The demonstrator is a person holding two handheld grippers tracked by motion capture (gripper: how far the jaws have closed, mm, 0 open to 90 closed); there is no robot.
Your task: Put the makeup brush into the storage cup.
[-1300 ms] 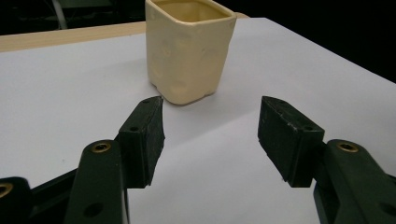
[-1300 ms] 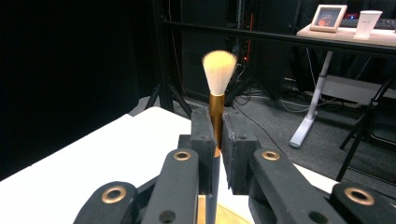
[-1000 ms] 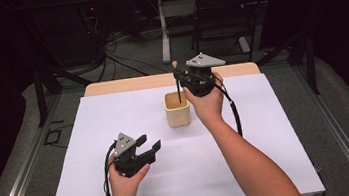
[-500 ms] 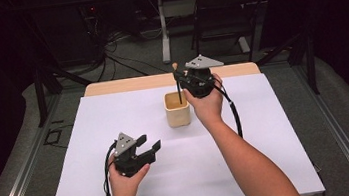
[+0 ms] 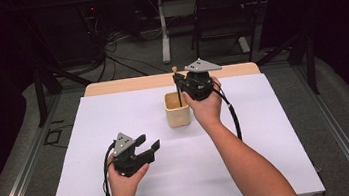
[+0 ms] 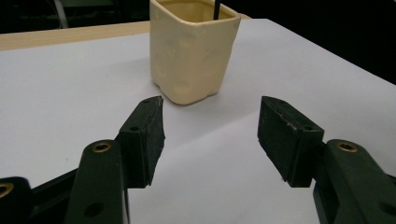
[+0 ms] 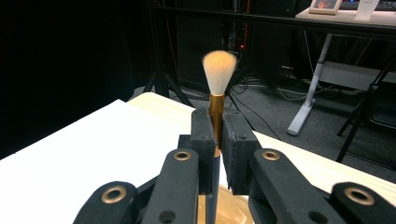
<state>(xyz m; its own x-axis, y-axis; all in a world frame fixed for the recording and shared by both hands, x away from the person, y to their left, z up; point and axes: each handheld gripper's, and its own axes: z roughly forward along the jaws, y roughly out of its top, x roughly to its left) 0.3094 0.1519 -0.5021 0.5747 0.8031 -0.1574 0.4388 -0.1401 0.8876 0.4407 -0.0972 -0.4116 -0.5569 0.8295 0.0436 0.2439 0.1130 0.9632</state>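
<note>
**A:** High view first: the right gripper [image 5: 179, 83] is over the cream cup [image 5: 177, 109] near the middle of the table [image 5: 281, 165], jaws clamped on a brush [image 5: 176, 80] that stands upright with its lower end inside the cup. The left gripper [image 5: 149, 145] sits at about 7 o'clock from the cup, well apart, holding nothing.

**B:** Yep, the left gripper view backs that up. Jaws spread wide with only bare white table between them, cup [image 6: 192, 49] straight ahead at 12 o'clock, with a dark handle [image 6: 217, 8] poking out of the top.

**A:** Right gripper view: jaws pinched tight on the gold collar of the brush [image 7: 218, 88], bristles pointing up at 12 o'clock.

**B:** So I'd say this is the brush-in-the-cup step, either dropping it in or pulling it out, can't tell which. The next move needs a straight vertical path so the handle doesn't catch the rim and tip the cup. The left one could steady it.
</note>
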